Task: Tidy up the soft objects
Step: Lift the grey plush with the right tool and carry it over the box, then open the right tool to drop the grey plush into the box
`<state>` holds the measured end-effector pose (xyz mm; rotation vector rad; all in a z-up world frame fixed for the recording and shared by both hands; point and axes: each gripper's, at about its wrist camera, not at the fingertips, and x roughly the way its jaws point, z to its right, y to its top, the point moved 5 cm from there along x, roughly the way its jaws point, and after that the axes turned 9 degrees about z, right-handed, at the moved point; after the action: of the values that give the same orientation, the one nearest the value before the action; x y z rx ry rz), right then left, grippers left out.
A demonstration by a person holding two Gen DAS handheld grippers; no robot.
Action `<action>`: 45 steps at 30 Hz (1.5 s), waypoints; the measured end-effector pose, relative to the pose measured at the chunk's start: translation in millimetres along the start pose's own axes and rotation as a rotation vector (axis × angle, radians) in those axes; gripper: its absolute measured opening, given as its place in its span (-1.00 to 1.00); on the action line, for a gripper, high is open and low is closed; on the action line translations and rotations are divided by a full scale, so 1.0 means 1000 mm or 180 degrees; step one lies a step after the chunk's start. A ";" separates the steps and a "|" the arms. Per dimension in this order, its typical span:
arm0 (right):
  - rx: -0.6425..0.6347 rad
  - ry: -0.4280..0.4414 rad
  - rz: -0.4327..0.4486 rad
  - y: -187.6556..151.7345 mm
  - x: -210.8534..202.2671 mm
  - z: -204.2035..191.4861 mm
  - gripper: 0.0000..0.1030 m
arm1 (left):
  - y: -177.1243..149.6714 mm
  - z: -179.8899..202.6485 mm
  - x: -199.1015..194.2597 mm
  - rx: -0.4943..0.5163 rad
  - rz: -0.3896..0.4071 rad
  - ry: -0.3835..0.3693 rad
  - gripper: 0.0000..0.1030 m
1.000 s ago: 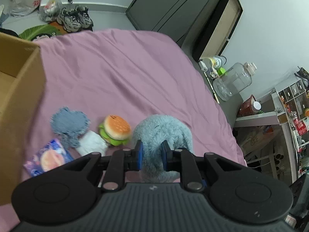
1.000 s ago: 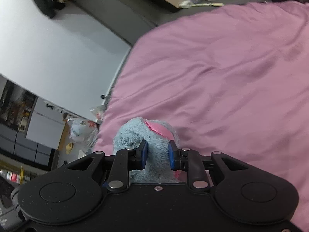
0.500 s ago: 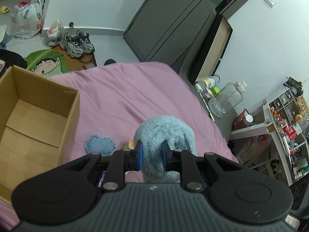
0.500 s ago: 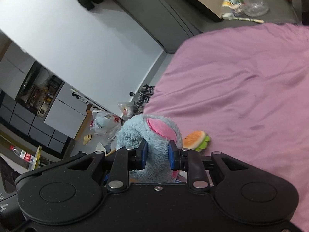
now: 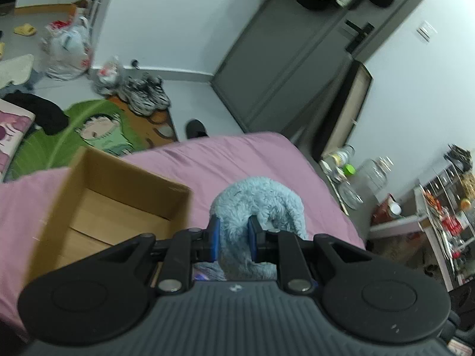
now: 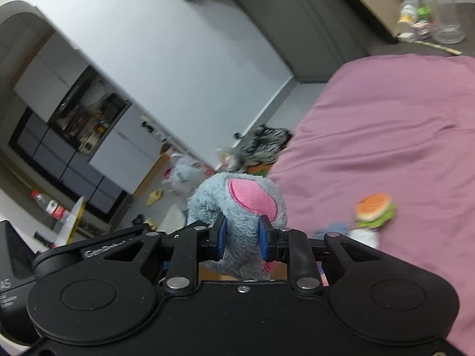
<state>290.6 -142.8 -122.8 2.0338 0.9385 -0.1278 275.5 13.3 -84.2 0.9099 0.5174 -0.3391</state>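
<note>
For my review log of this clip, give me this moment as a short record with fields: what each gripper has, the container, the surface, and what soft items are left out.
left gripper: shut on the blue plush toy
right gripper: shut on the same toy, near its pink ear patch
container: open cardboard box on the bed, nothing visible inside
surface: pink bedsheet
soft items still on the bed: burger plush, and beside it a small blue piece, only partly visible
task status: plush toy not yet in the box
</note>
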 end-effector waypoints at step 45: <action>-0.0253 -0.0218 -0.0752 -0.084 0.105 -0.055 -0.40 | 0.021 -0.135 0.053 -0.0122 -0.0467 0.0695 -0.62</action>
<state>296.3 -12.9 -188.2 1.8296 1.1205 -0.2818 291.9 131.9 -168.3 0.8785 0.7918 -0.3634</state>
